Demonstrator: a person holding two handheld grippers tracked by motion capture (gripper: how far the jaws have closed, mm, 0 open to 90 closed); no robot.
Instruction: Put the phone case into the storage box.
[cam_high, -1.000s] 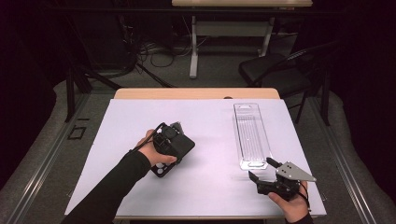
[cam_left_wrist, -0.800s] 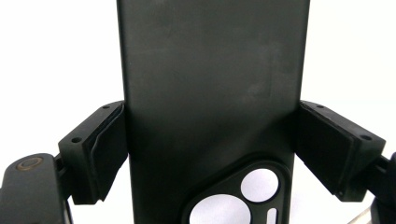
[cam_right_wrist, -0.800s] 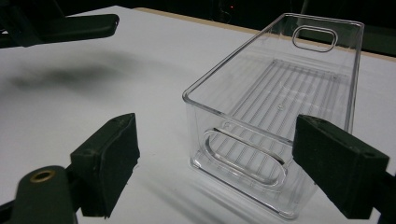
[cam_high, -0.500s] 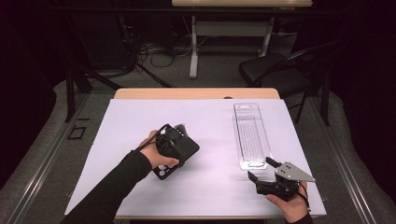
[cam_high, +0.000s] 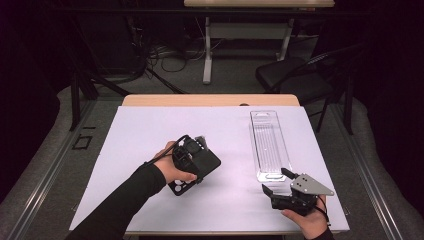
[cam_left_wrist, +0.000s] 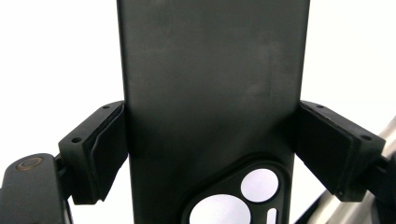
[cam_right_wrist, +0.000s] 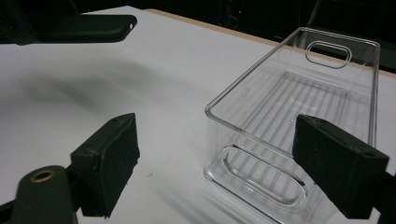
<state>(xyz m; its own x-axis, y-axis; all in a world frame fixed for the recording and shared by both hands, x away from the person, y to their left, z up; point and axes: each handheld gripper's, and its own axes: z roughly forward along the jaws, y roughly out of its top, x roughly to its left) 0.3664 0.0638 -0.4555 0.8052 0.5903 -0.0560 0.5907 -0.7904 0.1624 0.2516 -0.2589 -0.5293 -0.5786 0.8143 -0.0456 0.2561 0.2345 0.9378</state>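
Transport looks like the step in hand: the left gripper holds a black phone case clear of the white table, its pads clamped on the case's two long edges, as the left gripper view makes plain. The case is matte, flat and dark, with a rounded camera cutout near the held end showing the pale table through its holes; in the high view it hangs over the middle of the table, well apart from the clear plastic tray at the right. The right gripper waits just beside the tray's near end, jaws spread wide with nothing between them. The next move, I judge, calls for carrying the case across to the tray and lining its long axis with the narrow tray before lowering it in.
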